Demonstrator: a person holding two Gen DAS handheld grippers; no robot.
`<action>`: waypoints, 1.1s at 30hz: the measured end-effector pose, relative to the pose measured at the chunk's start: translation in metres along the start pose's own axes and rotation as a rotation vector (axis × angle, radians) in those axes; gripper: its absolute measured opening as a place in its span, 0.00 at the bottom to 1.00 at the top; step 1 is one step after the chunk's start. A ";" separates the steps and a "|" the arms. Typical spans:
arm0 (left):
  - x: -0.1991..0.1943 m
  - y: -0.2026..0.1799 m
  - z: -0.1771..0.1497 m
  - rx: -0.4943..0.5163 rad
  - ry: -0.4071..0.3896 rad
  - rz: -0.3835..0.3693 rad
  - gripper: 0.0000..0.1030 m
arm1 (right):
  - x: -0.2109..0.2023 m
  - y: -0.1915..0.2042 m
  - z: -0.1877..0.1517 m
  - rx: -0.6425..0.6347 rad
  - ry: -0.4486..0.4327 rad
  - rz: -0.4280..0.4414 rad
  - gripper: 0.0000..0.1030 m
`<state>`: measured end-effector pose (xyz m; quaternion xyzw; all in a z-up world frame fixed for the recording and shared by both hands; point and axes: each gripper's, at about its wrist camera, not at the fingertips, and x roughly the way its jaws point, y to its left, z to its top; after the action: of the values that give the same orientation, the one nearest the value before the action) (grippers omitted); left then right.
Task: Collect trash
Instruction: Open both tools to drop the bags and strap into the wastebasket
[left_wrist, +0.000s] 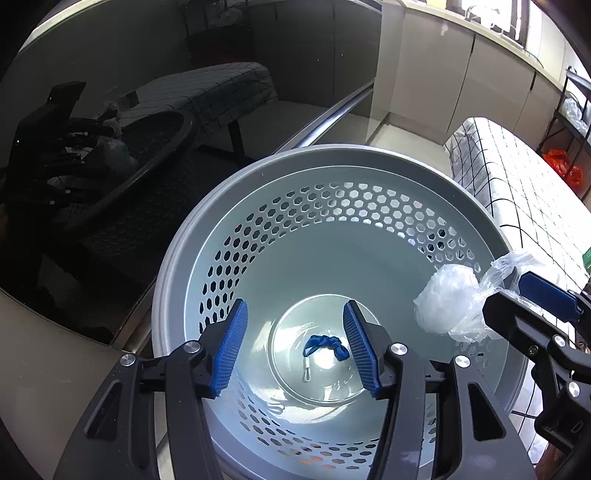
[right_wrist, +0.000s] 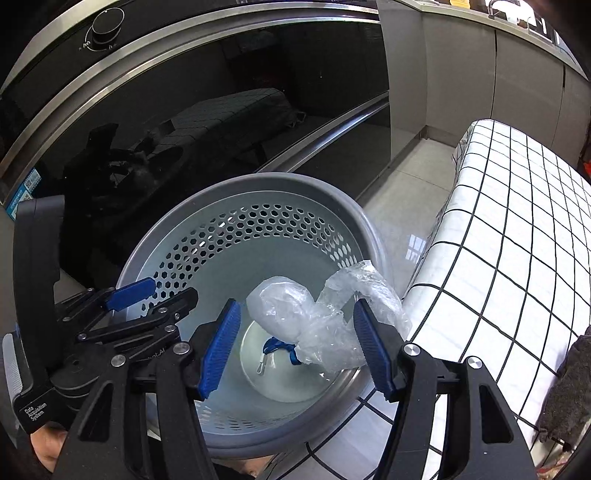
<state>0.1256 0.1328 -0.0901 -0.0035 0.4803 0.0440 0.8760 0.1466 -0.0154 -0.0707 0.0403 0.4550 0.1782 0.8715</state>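
Grey perforated plastic forms the bin (left_wrist: 207, 258), beside a checked cloth (right_wrist: 517, 240). A crumpled clear plastic bag (right_wrist: 295, 317) is seen over the bin's mouth between the wide-spread jaws of the right gripper (right_wrist: 295, 343), seemingly unclamped. The left gripper (left_wrist: 293, 343) is held wide above a blue lanyard (left_wrist: 325, 345) on the bin's floor.

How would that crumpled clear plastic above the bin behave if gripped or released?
The plastic wrap looks thin and crinkled, so probably floppy and very light. Its glossy film may slip between pads. Released over the bin, it would likely drift rather than drop straight.
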 end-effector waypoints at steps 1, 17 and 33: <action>0.000 0.000 0.000 -0.001 -0.001 0.000 0.53 | 0.001 -0.003 0.000 0.001 0.000 0.002 0.59; -0.002 0.002 0.001 -0.008 -0.009 0.003 0.64 | -0.011 -0.005 0.001 0.005 -0.048 0.005 0.72; -0.008 0.004 0.002 -0.010 -0.015 -0.004 0.66 | -0.033 -0.009 0.000 0.030 -0.112 0.005 0.75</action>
<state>0.1227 0.1362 -0.0821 -0.0083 0.4732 0.0448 0.8798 0.1325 -0.0355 -0.0472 0.0645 0.4083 0.1711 0.8944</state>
